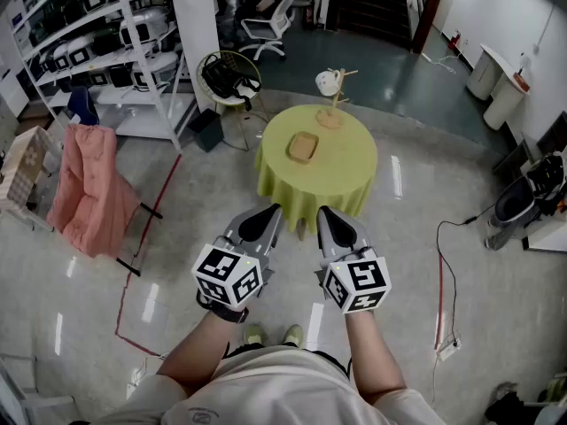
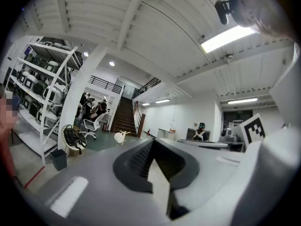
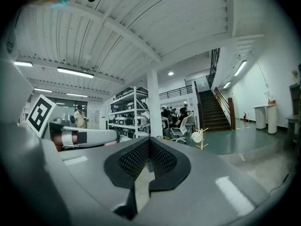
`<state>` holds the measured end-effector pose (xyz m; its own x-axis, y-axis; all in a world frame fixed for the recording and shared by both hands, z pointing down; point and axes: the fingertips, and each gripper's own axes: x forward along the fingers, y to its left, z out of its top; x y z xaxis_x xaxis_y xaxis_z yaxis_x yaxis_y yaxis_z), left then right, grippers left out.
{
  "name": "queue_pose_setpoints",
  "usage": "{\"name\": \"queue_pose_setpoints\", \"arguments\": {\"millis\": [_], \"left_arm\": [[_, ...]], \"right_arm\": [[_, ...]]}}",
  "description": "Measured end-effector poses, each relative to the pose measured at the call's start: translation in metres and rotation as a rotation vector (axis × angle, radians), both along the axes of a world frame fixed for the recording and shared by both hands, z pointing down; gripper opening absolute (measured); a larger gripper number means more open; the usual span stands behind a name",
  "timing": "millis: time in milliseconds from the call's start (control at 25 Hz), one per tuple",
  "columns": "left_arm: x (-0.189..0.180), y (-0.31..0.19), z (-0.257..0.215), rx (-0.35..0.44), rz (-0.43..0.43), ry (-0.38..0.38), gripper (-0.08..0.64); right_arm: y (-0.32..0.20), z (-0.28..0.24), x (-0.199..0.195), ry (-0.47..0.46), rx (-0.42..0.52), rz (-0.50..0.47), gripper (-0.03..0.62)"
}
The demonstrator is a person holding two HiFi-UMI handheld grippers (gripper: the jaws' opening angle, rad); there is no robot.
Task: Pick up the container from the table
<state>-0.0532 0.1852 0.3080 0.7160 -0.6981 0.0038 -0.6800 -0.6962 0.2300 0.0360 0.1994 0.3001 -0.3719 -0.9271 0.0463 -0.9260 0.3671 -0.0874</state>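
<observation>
A shallow tan container (image 1: 302, 147) lies on a round table under a yellow-green cloth (image 1: 350, 171), some way ahead of me across the floor. A wooden mug stand with a white mug (image 1: 331, 96) rises at the table's far edge; it also shows small in the left gripper view (image 2: 121, 136) and the right gripper view (image 3: 200, 136). The left gripper (image 1: 272, 209) and right gripper (image 1: 324, 211) are held side by side short of the table and point toward it. Both are shut with nothing between the pads (image 2: 141, 157) (image 3: 160, 157). The container shows in neither gripper view.
A metal shelving rack (image 1: 106, 42) stands at the back left. A pink cloth hangs on a stand (image 1: 84, 189) at the left. A round wire chair (image 1: 229, 78) sits left of the table. A red cable (image 1: 146, 228) and a corded power strip (image 1: 447, 348) lie on the floor.
</observation>
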Motion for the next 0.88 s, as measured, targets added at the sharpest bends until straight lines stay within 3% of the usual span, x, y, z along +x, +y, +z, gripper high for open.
{"name": "queue_pose_setpoints", "arguments": {"millis": [440, 880], "left_arm": [[0.022, 0.004, -0.011, 0.049, -0.023, -0.014, 0.006], [0.034, -0.014, -0.007, 0.081, -0.067, -0.037, 0.006]], "right_arm": [[-0.002, -0.01, 0.021, 0.014, 0.041, -0.001, 0.009], [-0.022, -0.002, 0.056, -0.071, 0.038, 0.007, 0.009]]}}
